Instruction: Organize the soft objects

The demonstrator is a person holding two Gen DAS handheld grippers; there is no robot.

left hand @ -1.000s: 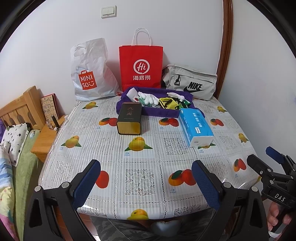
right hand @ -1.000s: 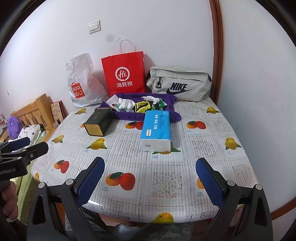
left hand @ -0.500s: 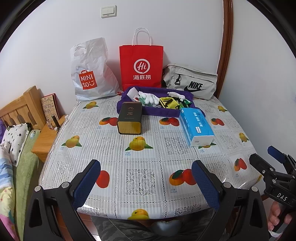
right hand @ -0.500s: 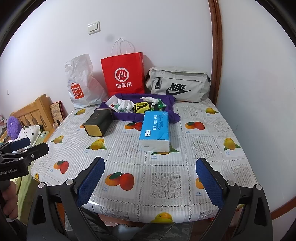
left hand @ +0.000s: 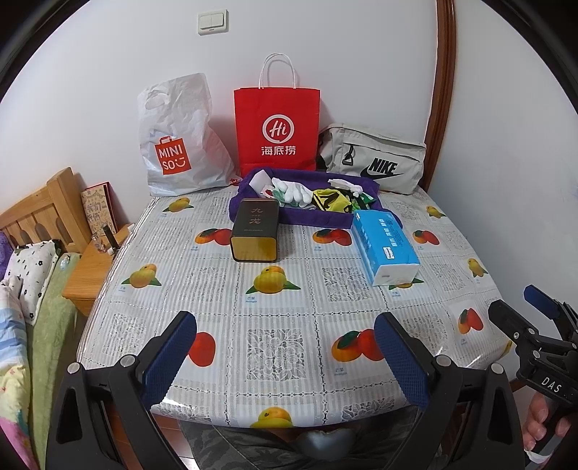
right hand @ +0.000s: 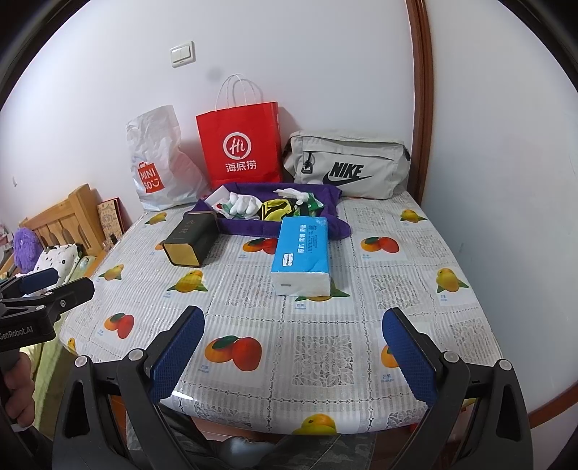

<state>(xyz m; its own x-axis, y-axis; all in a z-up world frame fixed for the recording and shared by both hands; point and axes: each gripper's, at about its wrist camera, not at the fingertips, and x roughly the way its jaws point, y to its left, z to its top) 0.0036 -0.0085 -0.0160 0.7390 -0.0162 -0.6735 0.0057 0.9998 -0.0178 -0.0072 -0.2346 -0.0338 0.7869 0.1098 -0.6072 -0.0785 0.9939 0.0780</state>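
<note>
Both the left gripper (left hand: pixel 285 356) and the right gripper (right hand: pixel 294 352) hover at the table's (left hand: pixel 281 300) near edge, fingers spread wide and empty. The soft items (left hand: pixel 307 193) lie heaped on a purple cloth (left hand: pixel 325 217) at the far side, straight ahead, behind the blue tissue pack (right hand: pixel 303 249) whose long axis points toward the right gripper, probably the nearer one.

White walls (left hand: pixel 108 54) meet at a corner marked by a dark wooden trim strip (left hand: pixel 442 90) running up from the table's far right corner. A white light switch (left hand: pixel 213 22) sits high on the back wall. The table (left hand: pixel 281 347) wears a glossy cloth printed with fruit and lace squares. Beside its left edge stands a low wooden nightstand (left hand: pixel 86 278), touching a slatted wooden headboard (left hand: pixel 43 213). A bed (left hand: pixel 32 289) with a spotted pillow and green cover lies further left. The light is even and soft.
</note>
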